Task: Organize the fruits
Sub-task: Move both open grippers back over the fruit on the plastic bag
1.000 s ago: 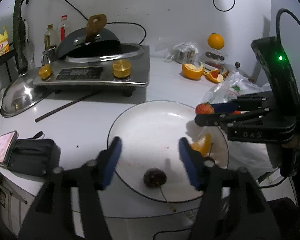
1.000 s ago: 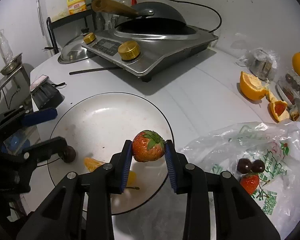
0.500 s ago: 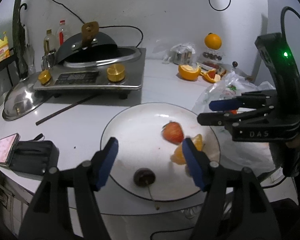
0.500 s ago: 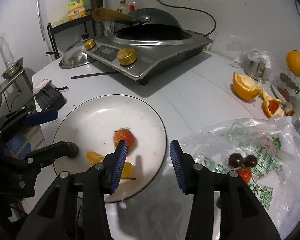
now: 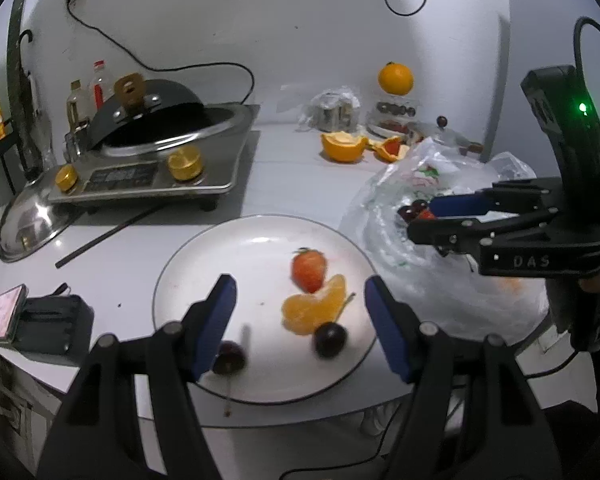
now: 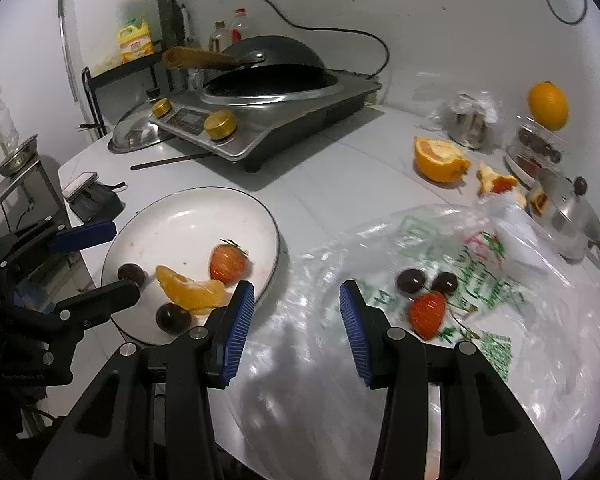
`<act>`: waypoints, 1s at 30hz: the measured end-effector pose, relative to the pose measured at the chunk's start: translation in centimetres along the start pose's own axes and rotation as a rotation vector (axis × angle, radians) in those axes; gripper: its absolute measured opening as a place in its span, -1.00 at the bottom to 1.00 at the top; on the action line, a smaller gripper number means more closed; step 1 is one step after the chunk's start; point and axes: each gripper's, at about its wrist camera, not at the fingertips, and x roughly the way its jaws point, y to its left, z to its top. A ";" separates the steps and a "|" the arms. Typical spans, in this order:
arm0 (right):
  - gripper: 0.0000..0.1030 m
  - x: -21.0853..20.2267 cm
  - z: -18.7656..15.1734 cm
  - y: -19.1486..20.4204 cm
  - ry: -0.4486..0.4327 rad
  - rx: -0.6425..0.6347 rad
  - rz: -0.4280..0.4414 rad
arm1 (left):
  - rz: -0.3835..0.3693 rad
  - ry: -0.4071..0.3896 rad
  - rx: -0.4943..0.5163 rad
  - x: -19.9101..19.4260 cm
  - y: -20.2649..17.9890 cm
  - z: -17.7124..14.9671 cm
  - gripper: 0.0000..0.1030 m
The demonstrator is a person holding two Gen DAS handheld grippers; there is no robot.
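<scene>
A white plate (image 5: 204, 264) (image 6: 188, 216) holds a strawberry (image 5: 308, 270) (image 6: 228, 266), orange segments (image 5: 314, 310) (image 6: 190, 292) and two dark cherries (image 5: 330, 339) (image 5: 229, 356). My left gripper (image 5: 300, 312) hovers open over the plate's near side, nothing between its fingers. My right gripper (image 6: 296, 320) (image 5: 416, 220) stands open and empty over the clear plastic bag (image 6: 480, 360) to the right of the plate. On the bag lie another strawberry (image 6: 428, 314) and two cherries (image 6: 426, 282).
An induction cooker with a black wok (image 5: 152, 148) stands behind the plate, a steel lid (image 5: 32, 220) and a chopstick (image 5: 108, 236) beside it. Orange halves (image 5: 344, 146), a whole orange (image 5: 395, 79) and a kettle (image 6: 564, 216) sit at the back right. A phone on a black pouch (image 5: 40, 318) lies left.
My right gripper let go of the strawberry, which now lies on the plate, then drew right over the bag. My left gripper pulled back from the plate, staying open.
</scene>
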 end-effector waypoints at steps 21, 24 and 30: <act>-0.08 -3.6 -4.1 -6.7 -0.042 0.112 -0.047 | -0.023 0.016 0.102 0.8 -6.9 1.6 0.32; -0.08 -3.7 -4.5 -7.5 -0.044 0.125 -0.048 | -0.022 0.026 0.110 1.2 -7.6 1.7 0.32; -0.08 -3.3 -5.4 -9.1 -0.036 0.151 -0.042 | -0.029 0.044 0.136 2.2 -9.1 2.0 0.32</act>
